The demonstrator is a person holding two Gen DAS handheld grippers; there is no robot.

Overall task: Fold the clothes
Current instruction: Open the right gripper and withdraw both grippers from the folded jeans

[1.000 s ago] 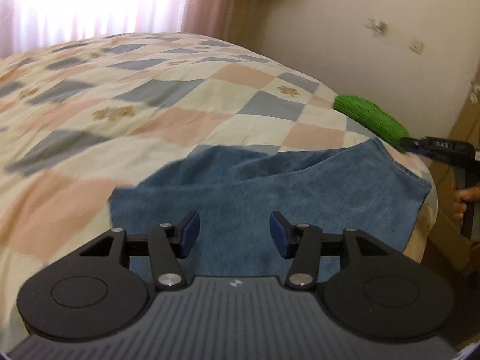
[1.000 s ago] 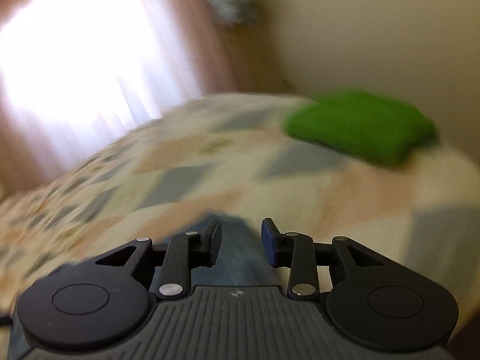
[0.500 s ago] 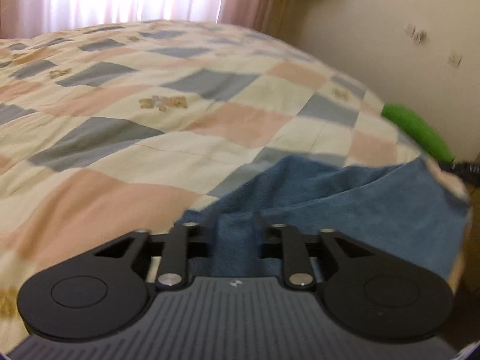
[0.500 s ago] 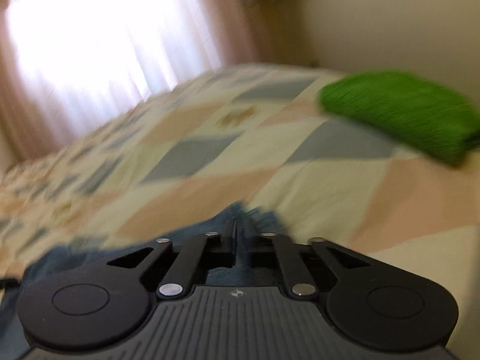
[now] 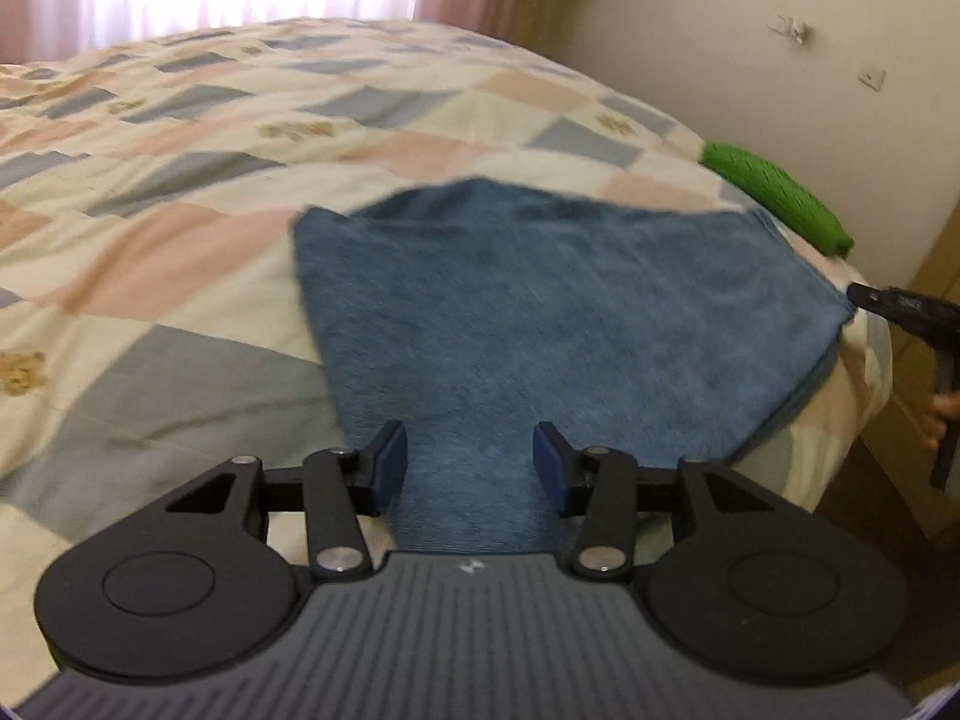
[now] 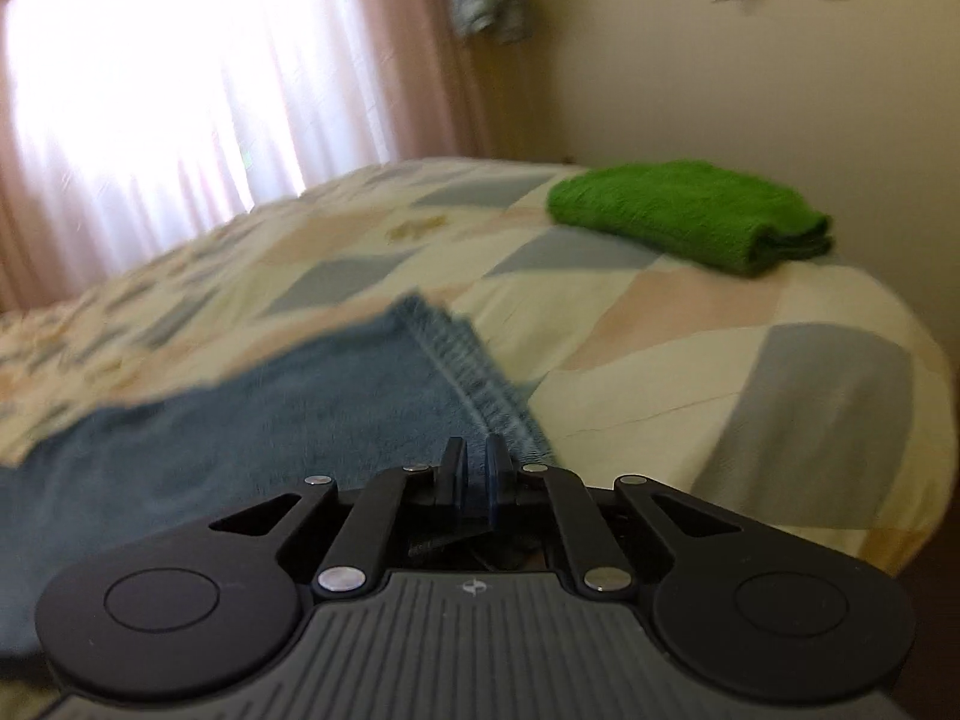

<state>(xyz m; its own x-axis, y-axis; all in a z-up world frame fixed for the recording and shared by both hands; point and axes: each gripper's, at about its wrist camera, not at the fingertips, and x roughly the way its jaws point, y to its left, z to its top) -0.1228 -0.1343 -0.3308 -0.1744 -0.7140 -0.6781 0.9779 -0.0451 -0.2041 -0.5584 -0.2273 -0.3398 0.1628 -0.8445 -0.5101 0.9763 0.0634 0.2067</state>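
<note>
— Blue towel: what does my left wrist view give?

— It lies flat on the bed, a soft, fuzzy terry cloth folded into a rough trapezoid, two layers showing at its right edge. The bedspread under it is a smooth patchwork of cream, peach and grey-blue diamonds. My left hand-held gripper hangs over the towel's near end; its jaws are opening, the blue pads parted to a middling gap, with the cloth lying below and between them, unpressed. A folded green towel sits near the bed's far right edge. At the towel's right corner is my right hand-held gripper, black, with my fingers on its handle.

— And the right wrist view?

— There the blue towel spreads leftward from the hand-held gripper, its stitched hem running straight into the jaws. They are closing, nearly together, on that hemmed corner. The green towel, thick and ribbed-looking, a neat rectangular stack, rests well apart, by the wall. Pink curtains hang beyond the bed.
</note>
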